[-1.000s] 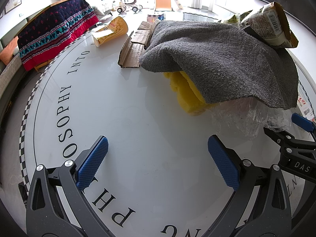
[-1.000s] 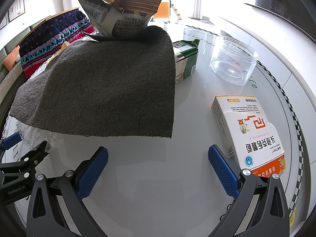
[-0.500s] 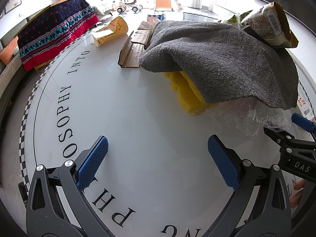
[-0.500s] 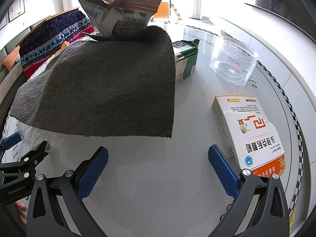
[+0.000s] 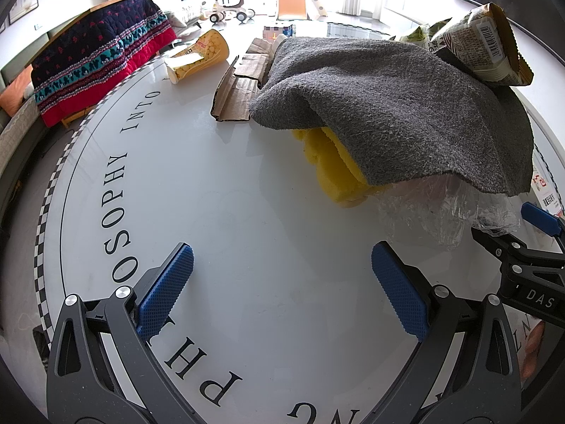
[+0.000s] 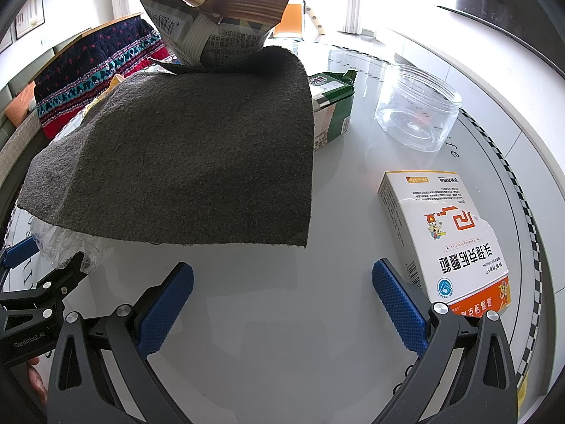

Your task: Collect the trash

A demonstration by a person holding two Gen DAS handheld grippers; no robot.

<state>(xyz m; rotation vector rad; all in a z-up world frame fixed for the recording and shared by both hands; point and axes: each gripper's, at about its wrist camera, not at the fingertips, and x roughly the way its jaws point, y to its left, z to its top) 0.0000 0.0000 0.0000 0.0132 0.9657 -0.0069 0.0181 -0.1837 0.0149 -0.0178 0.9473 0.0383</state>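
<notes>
A grey cloth point(image 5: 395, 106) point(image 6: 183, 162) is draped over a heap on the round white table point(image 5: 219, 183). A yellow sponge point(image 5: 335, 166) and clear crumpled plastic point(image 5: 445, 208) stick out from under it. An opened snack bag point(image 5: 483, 49) point(image 6: 212, 28) rests on top. My left gripper point(image 5: 279, 282) is open and empty in front of the heap. My right gripper point(image 6: 282, 286) is open and empty, with a white and orange medicine box point(image 6: 448, 236) beside its right finger.
A yellow paper cup point(image 5: 201, 53) lies on its side next to flattened cardboard point(image 5: 240, 81) at the back. A clear plastic jar point(image 6: 416, 113) and a green carton point(image 6: 332, 106) stand behind the heap. A patterned blanket point(image 5: 95, 67) hangs past the table's left edge.
</notes>
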